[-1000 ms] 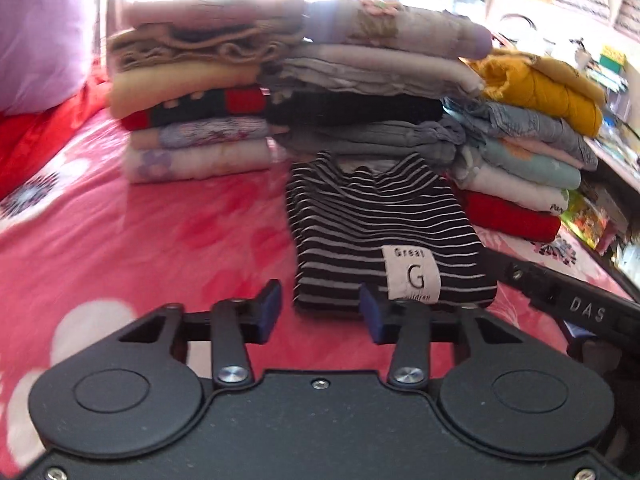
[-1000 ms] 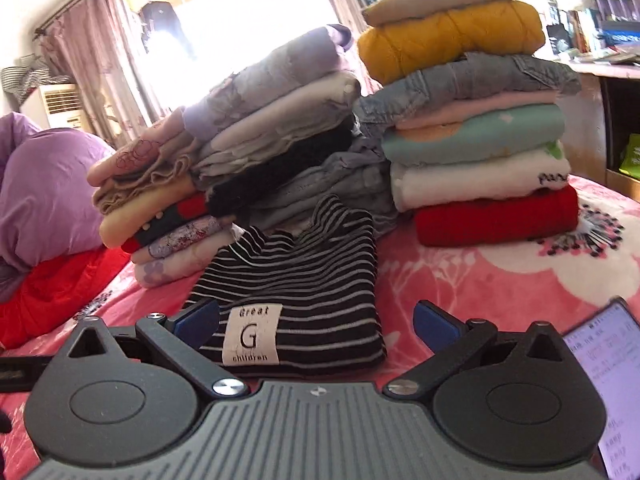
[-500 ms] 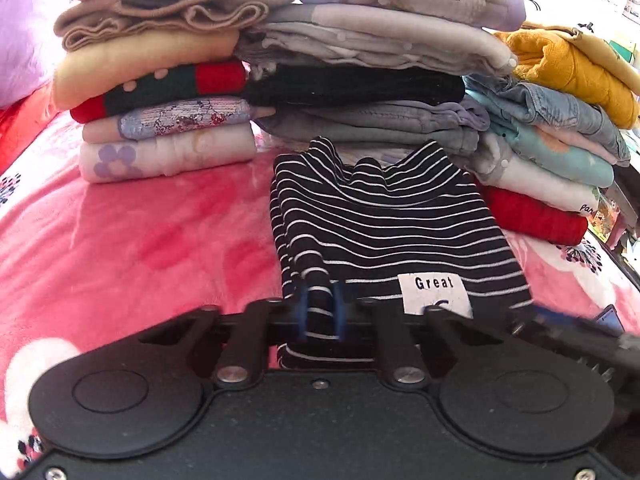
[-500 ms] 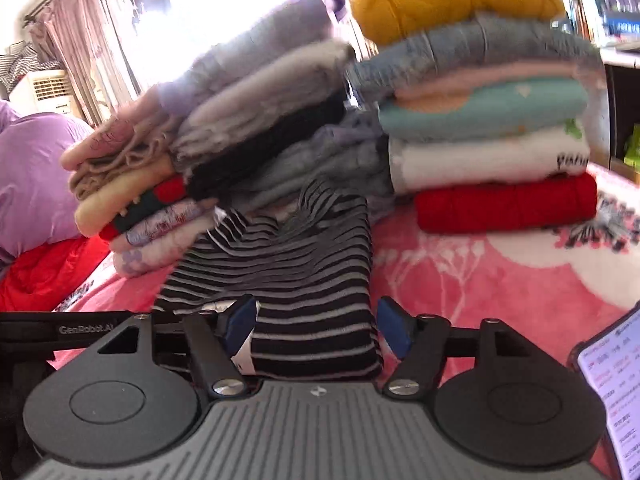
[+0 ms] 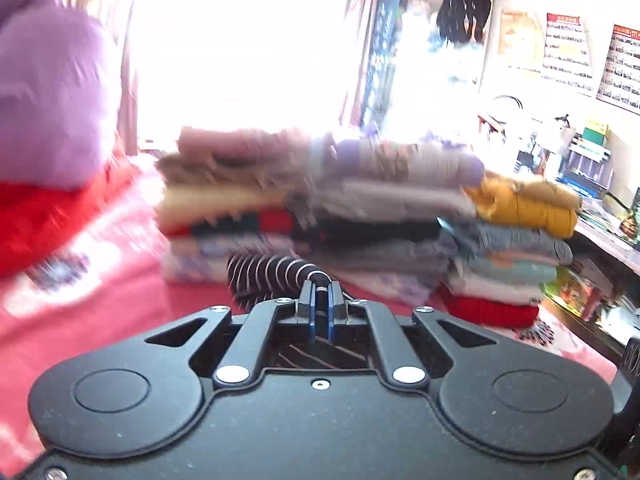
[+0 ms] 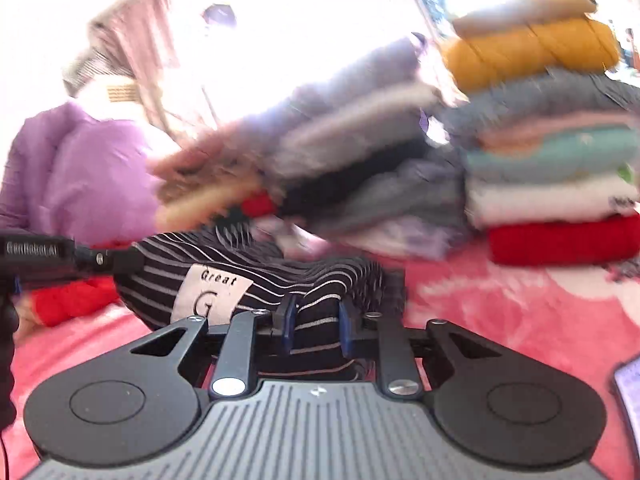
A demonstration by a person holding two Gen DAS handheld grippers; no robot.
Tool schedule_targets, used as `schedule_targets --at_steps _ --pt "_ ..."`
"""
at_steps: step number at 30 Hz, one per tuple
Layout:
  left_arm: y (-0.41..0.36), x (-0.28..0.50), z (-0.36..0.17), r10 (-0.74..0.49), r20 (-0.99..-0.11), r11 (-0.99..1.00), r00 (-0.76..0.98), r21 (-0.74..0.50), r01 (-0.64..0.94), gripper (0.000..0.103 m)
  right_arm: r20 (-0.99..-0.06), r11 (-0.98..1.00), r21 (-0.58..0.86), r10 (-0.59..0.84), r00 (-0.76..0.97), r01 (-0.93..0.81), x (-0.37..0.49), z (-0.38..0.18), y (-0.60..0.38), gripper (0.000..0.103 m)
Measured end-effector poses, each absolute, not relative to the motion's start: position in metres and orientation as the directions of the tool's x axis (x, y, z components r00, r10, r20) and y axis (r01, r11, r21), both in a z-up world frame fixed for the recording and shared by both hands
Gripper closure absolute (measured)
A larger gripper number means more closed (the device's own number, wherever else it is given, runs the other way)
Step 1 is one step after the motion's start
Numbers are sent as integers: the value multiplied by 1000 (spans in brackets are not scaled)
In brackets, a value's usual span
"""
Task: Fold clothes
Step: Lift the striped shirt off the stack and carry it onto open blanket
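The folded black-and-white striped shirt (image 6: 224,256), with a white "Great G" label, is partly lifted off the pink floral blanket (image 6: 500,312). My left gripper (image 5: 320,304) is shut on a thin bunched edge of the shirt (image 5: 272,272), which trails forward and left from the pads. In the right wrist view the left gripper (image 6: 128,260) holds the shirt's left end. My right gripper (image 6: 316,328) has its jaws closing on a thick fold of the striped fabric; the cloth fills the gap and both blue pads touch it.
Three stacks of folded clothes (image 5: 360,208) stand just behind the shirt, the right one topped by a mustard jacket (image 6: 528,48). A purple quilt (image 5: 48,92) over red bedding lies at left. A phone (image 6: 630,392) rests at right, and a cluttered desk (image 5: 600,220) beyond.
The left jaws closed on the shirt's near edge and rose with it. The right jaws narrowed from wide open onto a fold. The shirt went from flat to lifted and bunched.
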State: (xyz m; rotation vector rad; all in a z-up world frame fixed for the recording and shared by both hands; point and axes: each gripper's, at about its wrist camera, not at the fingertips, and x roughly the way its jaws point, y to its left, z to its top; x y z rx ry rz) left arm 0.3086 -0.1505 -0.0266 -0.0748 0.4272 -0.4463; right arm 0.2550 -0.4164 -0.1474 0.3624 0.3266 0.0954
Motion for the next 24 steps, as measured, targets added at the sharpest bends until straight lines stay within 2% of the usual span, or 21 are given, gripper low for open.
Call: schedule_targets --at_steps 1,2,3,9,14,20,24 --pt "-144 307 -19 -416 -375 909 828 -149 390 101 -279 926 375 166 946 -52 253 -144 -414 62" --pt "-138 305 -10 -399 -366 916 841 -135 376 101 -262 920 386 183 948 -71 251 -141 -412 46" --pt "-132 303 -2 -382 -356 924 853 -122 363 100 -253 913 398 200 947 -87 251 -140 -409 42" --pt "-100 293 53 -325 -284 944 902 -44 326 101 -246 894 423 269 931 -147 253 -134 -383 39" --pt "-94 296 66 -278 -290 950 916 60 307 101 -256 895 397 322 911 -204 254 -132 -353 37" --pt "-57 272 25 -230 -395 963 890 41 267 101 -273 883 392 379 884 -257 254 -135 -336 36" --pt "-30 233 -37 -189 -524 969 831 36 243 100 -297 884 362 410 862 -295 251 -135 -326 36"
